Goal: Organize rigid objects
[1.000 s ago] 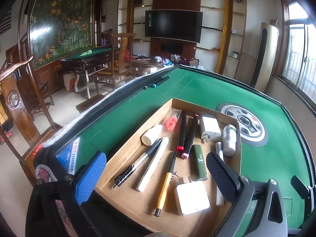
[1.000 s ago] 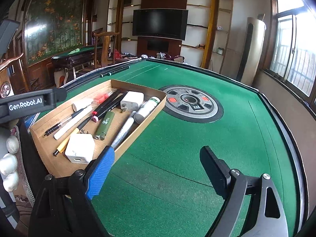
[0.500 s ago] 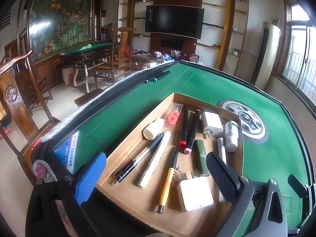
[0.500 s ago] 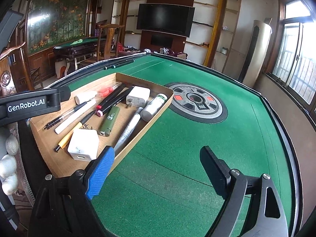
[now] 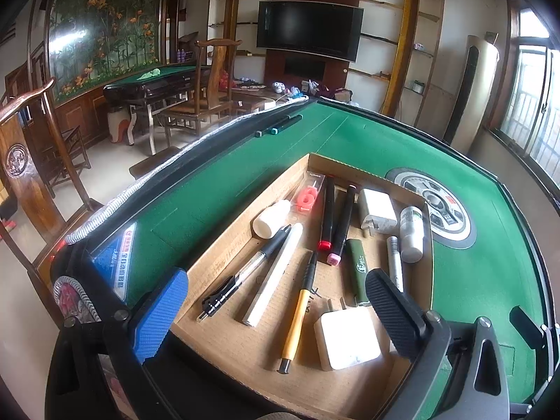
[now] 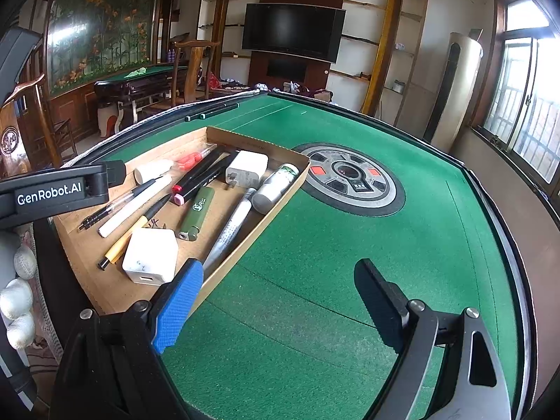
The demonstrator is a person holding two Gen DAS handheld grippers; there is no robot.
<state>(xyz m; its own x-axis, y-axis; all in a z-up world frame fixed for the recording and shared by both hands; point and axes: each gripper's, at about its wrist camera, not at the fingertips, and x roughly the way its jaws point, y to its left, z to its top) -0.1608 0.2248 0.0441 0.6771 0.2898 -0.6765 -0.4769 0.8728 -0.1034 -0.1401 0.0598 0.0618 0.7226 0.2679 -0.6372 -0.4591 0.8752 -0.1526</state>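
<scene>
Left wrist view. Our left gripper hangs over the near end of the cardboard tray, fingers spread wide, holding nothing. The tray sits on the green table. Inside it, from left to right: a small white bottle near the left wall, a clear pen with a black grip, a white stick just beside that pen, and a yellow pen pointing toward us. A red number candle in clear wrap lies at the far end, with two black markers side by side next to it, one capped red, one pink. A green lighter lies right of the markers. A white charger sits at the far right, a white-and-green bottle along the right wall, and a silver pen between lighter and bottle. A white cube plug sits nearest us, beside the black finger. Two dark pens lie on the table's far edge.

Right wrist view. Our right gripper is also spread and empty, over bare green felt to the right of the tray. Its blue finger overlaps the tray's near right wall in the picture; we cannot tell if they touch. The round dial set in the table lies just beyond the tray's far corner.
</scene>
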